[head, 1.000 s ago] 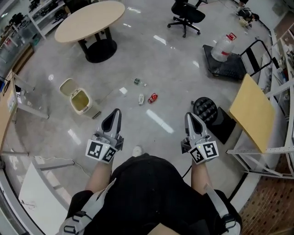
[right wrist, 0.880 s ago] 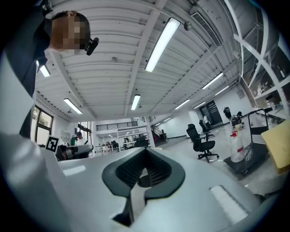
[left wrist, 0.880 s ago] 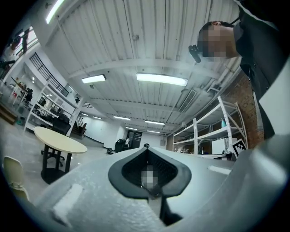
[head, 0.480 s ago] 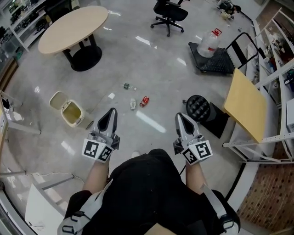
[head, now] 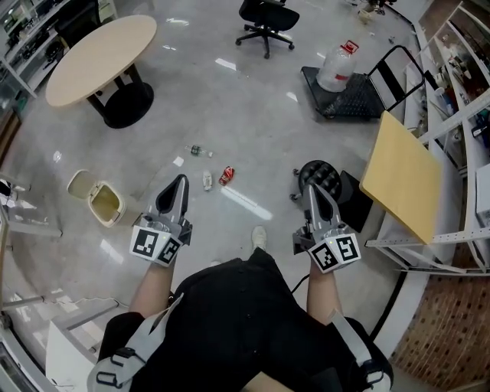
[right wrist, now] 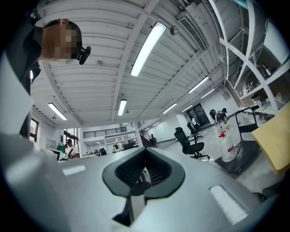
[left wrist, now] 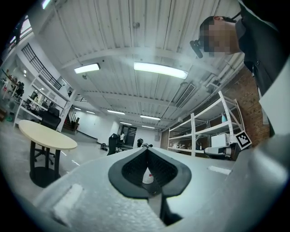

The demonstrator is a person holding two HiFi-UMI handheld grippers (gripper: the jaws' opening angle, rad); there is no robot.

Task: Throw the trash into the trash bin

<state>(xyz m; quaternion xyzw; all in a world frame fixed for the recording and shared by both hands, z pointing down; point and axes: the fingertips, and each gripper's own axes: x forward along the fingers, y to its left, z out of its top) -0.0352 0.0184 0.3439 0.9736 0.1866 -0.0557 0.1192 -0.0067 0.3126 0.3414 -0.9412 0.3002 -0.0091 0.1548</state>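
On the grey floor ahead of me lie a red can [head: 227, 175], a clear bottle [head: 207, 181] beside it and a small dark bottle [head: 197, 151] a little farther off. A cream trash bin [head: 105, 203] with its lid flipped open stands to their left. My left gripper [head: 178, 182] is held level above the floor, between the bin and the clear bottle in the head view, shut and empty. My right gripper [head: 313, 191] is also shut with nothing in it, off to the right of the can. The left gripper view [left wrist: 146, 151] and right gripper view [right wrist: 144, 152] show closed jaws against the ceiling and room.
A round table [head: 96, 57] stands far left, an office chair [head: 266, 14] at the back. A flat cart [head: 348, 96] bears a water jug [head: 335, 67]. A black ribbed thing [head: 318, 177], a yellow board [head: 402, 176] and metal shelving [head: 459, 122] stand at right.
The person has stepped forward, a shoe now showing. Both grippers travelled along. The trash and the bin have slid leftward in the view, and the left gripper now stands next to the clear bottle.
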